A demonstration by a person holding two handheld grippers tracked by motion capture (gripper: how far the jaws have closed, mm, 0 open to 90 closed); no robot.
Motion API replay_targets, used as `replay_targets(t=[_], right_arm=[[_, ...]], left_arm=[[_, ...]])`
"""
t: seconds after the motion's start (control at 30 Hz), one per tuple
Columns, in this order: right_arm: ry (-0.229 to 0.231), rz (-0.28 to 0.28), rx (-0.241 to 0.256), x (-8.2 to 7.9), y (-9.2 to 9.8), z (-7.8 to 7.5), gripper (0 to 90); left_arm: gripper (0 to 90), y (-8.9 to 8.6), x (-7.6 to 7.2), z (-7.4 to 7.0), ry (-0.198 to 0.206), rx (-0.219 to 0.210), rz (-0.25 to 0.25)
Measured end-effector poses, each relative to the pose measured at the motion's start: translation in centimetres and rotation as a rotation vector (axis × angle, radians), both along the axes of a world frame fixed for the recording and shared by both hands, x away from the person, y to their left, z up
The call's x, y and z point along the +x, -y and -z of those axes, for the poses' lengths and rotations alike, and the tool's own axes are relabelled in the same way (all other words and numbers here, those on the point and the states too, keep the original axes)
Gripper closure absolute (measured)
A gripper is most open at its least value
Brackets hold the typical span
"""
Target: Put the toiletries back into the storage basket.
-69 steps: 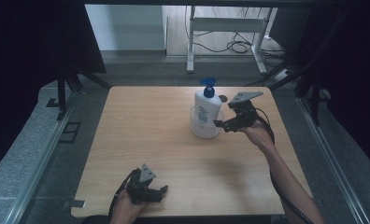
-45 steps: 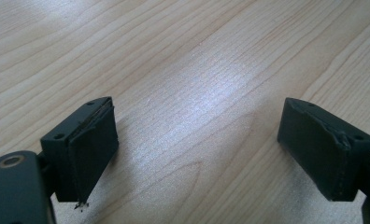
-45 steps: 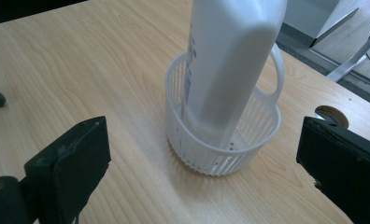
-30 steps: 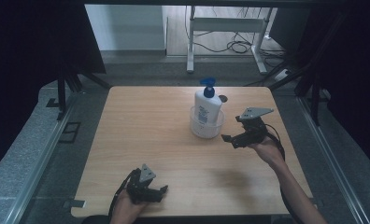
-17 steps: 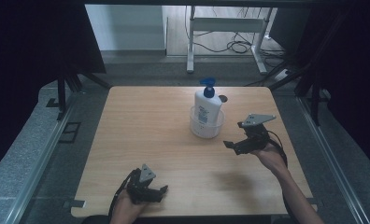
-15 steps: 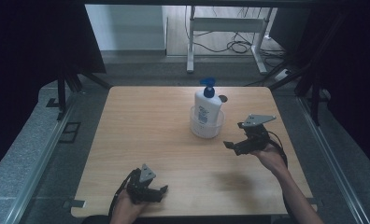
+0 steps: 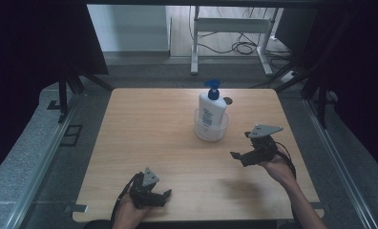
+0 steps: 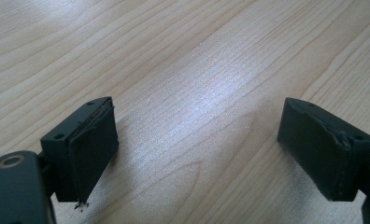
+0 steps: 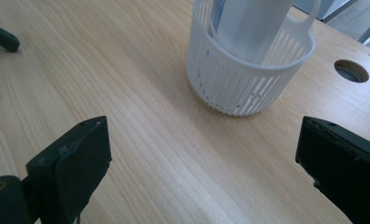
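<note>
A white pump bottle point(image 7: 211, 107) with a blue pump head stands upright inside a small white slatted basket point(image 7: 210, 130) toward the back right of the wooden table point(image 7: 168, 143). The right gripper view looks at the basket point(image 9: 248, 79) from close by, with the bottle point(image 9: 248, 23) rising out of it. My right gripper point(image 7: 239, 157) is open and empty, held right of and nearer than the basket. My left gripper point(image 7: 162, 195) rests open and empty at the front edge, with bare wood between its jaws point(image 8: 197, 149).
A round cable hole point(image 9: 351, 71) sits in the tabletop behind the basket. Dark curtains flank the table. A white frame and cables point(image 7: 239, 45) lie on the floor beyond the far edge. Bare wood spans the left half of the table.
My right gripper has let go of the bottle and drawn back toward the front right, away from the basket. The left gripper has stayed put.
</note>
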State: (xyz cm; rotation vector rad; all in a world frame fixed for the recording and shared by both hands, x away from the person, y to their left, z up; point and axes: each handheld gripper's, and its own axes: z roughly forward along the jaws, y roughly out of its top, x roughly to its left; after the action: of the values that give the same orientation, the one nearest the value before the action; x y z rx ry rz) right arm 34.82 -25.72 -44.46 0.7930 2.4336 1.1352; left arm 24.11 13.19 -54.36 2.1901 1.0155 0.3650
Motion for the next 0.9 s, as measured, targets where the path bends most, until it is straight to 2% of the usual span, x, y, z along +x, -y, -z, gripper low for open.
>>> replay_targets(t=[0.9], right_arm=[[-0.02, 0.003, 0.004, -3.2, 0.9, 3.5, 3.3]], left_arm=[[11.6, 0.0, 0.0, 0.0, -0.001, 0.0, -0.001]])
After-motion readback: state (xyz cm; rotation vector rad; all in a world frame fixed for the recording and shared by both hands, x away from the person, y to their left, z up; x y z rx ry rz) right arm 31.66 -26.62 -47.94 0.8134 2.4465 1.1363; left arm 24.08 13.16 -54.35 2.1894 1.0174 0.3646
